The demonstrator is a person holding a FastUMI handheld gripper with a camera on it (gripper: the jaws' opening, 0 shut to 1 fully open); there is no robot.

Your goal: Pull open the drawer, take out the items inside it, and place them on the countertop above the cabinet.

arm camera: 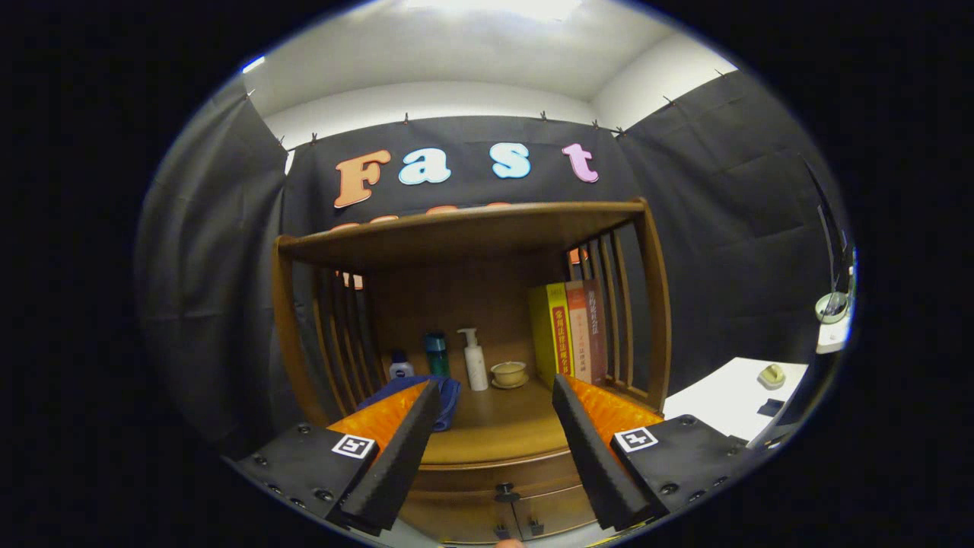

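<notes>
My gripper (494, 396) is open, its two orange-and-black fingers (403, 449) spread wide with nothing between them. They hover in front of a wooden cabinet (472, 236). The countertop (502, 430) lies just ahead of the fingertips. Below it, between the fingers, the drawer front (494, 476) is closed, with a small dark knob (505, 493) at its middle. What the drawer holds is hidden. Two lower doors with small handles (517, 527) sit under the drawer.
On the countertop stand a white pump bottle (474, 359), a teal bottle (436, 355), a small white-capped jar (400, 367), a cup on a saucer (508, 374), upright books (571, 331) and a blue cloth (447, 396). A white table (730, 407) stands to the right.
</notes>
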